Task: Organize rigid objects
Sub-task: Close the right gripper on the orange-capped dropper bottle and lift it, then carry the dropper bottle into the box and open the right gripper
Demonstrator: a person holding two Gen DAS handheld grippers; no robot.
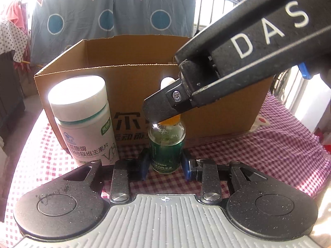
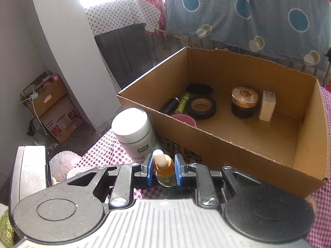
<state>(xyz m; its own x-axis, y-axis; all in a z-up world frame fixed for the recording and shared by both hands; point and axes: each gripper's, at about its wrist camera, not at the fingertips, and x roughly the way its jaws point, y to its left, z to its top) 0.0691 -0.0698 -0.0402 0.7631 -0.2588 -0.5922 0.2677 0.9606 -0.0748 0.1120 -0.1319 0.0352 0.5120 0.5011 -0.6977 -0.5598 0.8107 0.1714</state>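
Note:
A small green glass dropper bottle (image 1: 166, 144) with an orange collar and white bulb stands on the checked cloth in front of a cardboard box (image 1: 206, 95). My left gripper (image 1: 165, 166) is open, its blue pads either side of the bottle's base with a gap. My right gripper (image 2: 164, 170) reaches in from above; its blue pads are shut on the bottle's orange collar (image 2: 164, 166). In the left wrist view the right gripper's black finger (image 1: 163, 107) covers the bottle's top. A white vitamin bottle (image 1: 82, 119) stands to the left; it also shows in the right wrist view (image 2: 134, 132).
The box (image 2: 227, 142) holds a black tape roll (image 2: 201, 107), a gold-lidded jar (image 2: 244, 101), a white plug (image 2: 268, 107), a green tube (image 2: 183, 103), a pink cup (image 2: 184, 119) and dark items. A red-checked cloth (image 1: 279, 144) covers the table. A patterned sheet hangs behind.

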